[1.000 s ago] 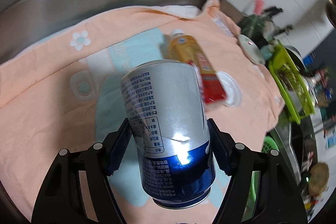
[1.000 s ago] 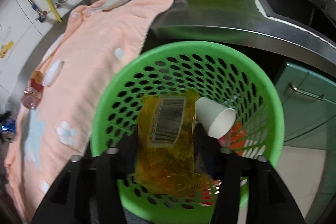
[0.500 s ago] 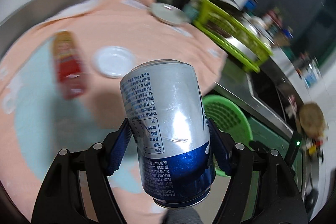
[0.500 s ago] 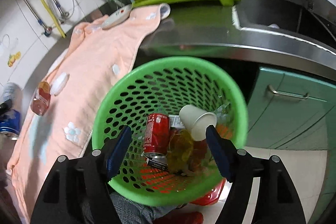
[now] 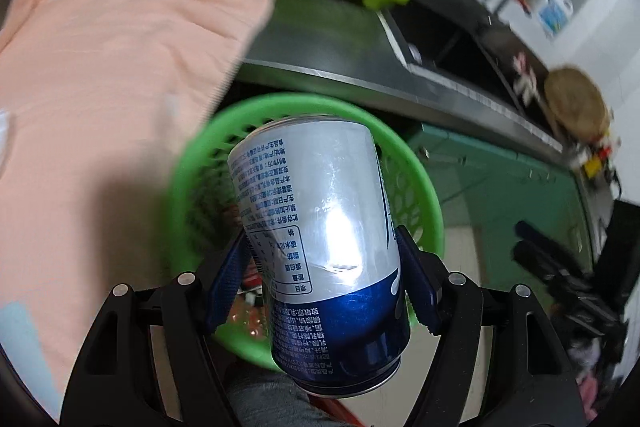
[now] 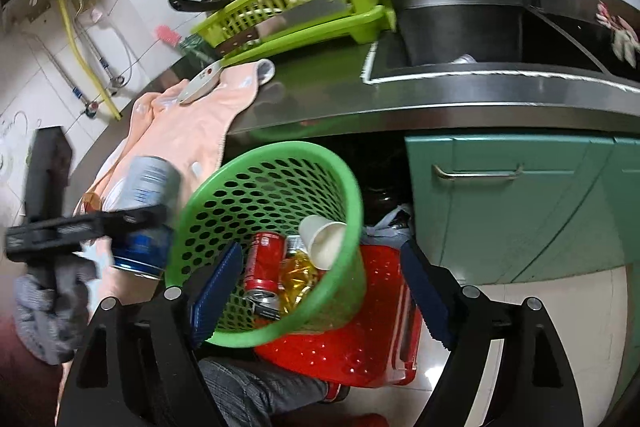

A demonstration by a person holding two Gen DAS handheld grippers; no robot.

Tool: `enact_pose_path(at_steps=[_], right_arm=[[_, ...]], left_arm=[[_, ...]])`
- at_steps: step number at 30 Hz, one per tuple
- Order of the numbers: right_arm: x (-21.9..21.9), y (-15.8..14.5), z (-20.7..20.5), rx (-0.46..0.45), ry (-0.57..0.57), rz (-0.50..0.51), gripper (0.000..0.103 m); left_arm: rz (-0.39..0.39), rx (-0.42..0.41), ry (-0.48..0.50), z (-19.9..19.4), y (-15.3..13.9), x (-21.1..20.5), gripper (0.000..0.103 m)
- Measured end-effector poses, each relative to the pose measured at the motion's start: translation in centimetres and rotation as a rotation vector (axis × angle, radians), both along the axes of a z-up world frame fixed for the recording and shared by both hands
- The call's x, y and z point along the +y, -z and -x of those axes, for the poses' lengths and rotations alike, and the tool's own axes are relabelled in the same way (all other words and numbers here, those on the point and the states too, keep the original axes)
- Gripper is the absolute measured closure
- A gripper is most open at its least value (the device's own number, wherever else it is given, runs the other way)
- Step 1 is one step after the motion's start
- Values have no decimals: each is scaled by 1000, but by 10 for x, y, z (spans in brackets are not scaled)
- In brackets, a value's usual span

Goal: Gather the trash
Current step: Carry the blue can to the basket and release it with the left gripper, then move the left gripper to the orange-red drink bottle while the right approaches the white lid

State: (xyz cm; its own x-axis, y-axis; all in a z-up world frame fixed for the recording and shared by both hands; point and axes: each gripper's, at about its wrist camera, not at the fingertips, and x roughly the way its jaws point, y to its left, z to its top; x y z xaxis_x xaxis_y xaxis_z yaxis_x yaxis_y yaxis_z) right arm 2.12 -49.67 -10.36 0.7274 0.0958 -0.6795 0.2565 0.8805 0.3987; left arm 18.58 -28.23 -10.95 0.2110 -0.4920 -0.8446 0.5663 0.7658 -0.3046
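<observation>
Silver-blue can (image 5: 320, 239) clamped in left gripper (image 5: 320, 291) jaws by green basket (image 6: 256, 163); right gripper (image 6: 320, 291) jaws just opened wide, empty.

The steel desk (image 6: 400, 95) carries a peach towel (image 6: 192, 123) that hangs over its front edge. On the towel lies a small white dish (image 6: 202, 83). A lime-green dish rack (image 6: 304, 15) stands on the desk just behind the towel, next to the sink (image 6: 460, 31). On the tiled floor (image 6: 532, 311) below, a red basket (image 6: 360, 347) stands.
</observation>
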Motion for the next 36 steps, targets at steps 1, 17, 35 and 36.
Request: enact_pose_path(at_steps=[1, 17, 35, 36], right_arm=[[-3, 2, 3, 0, 8, -4, 25], [-17, 23, 12, 13, 30, -54, 25], [-9, 9, 12, -15, 7, -44, 25], [-6, 6, 11, -20, 0, -41, 25]], left_arm=[[-20, 0, 11, 0, 6, -9, 33], [-193, 70, 167, 8, 83, -71, 32], [-170, 41, 153, 13, 75, -64, 28], [-159, 35, 142, 14, 70, -57, 28]])
